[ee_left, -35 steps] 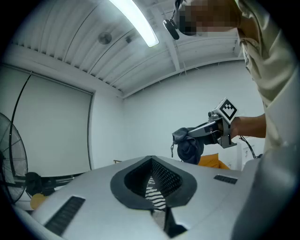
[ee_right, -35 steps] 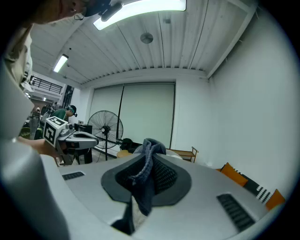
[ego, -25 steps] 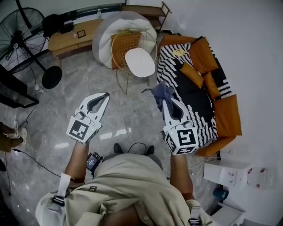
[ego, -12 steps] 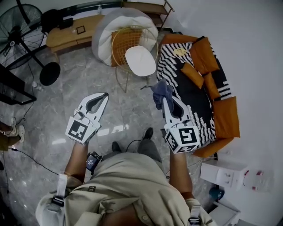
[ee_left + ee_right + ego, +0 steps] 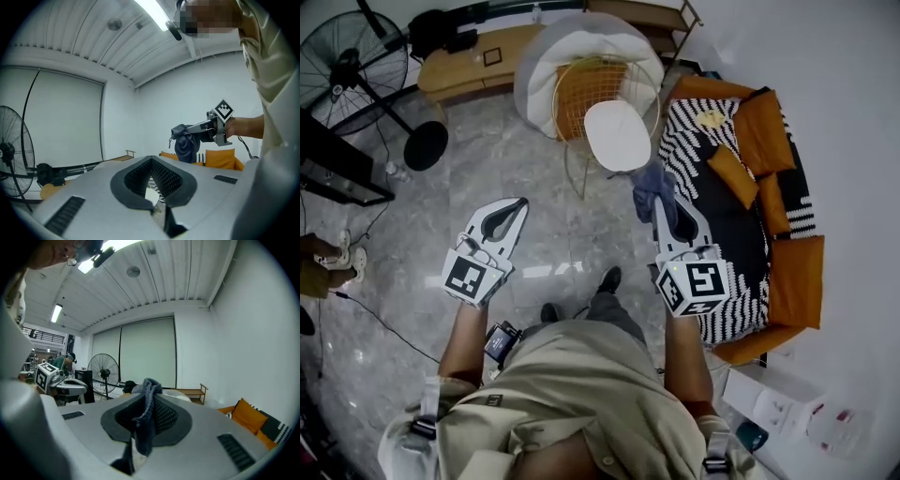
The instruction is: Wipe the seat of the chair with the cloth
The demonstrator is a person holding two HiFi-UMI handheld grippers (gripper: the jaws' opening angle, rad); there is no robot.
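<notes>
Right gripper view: right gripper (image 5: 152, 397), jaws pressed together on a blue-grey cloth (image 5: 143, 432). The cloth is pinched at the tips, a bunch standing above them and a twisted tail hanging down between the dark pads toward the camera.

Left gripper view: left gripper (image 5: 151, 159), jaws closed tip to tip, nothing held. Pale background shows through the oval gap behind the tips.

Head view:
- Right gripper at right of centre, pointing up the frame. The cloth is bunched over its tips, near the lower right edge of the chair seat (image 5: 617, 134); contact cannot be judged.
- Left gripper at left of centre, over the grey marble floor (image 5: 422, 225), well apart from the chair.
- Chair, upper centre: white oval seat on a gold wire frame (image 5: 572, 89).
- Round pale cushion (image 5: 539, 75), just behind the chair.
- Orange sofa (image 5: 787, 272), right edge of frame, with a black-and-white striped throw (image 5: 712, 202) and loose orange cushions.
- Wooden bench (image 5: 478, 66), top of frame.
- Black standing fan (image 5: 342, 52), upper left corner, round base on the floor beside it.
- Person's beige shirt (image 5: 572, 403), bottom centre; one dark shoe (image 5: 609, 278) above it.
</notes>
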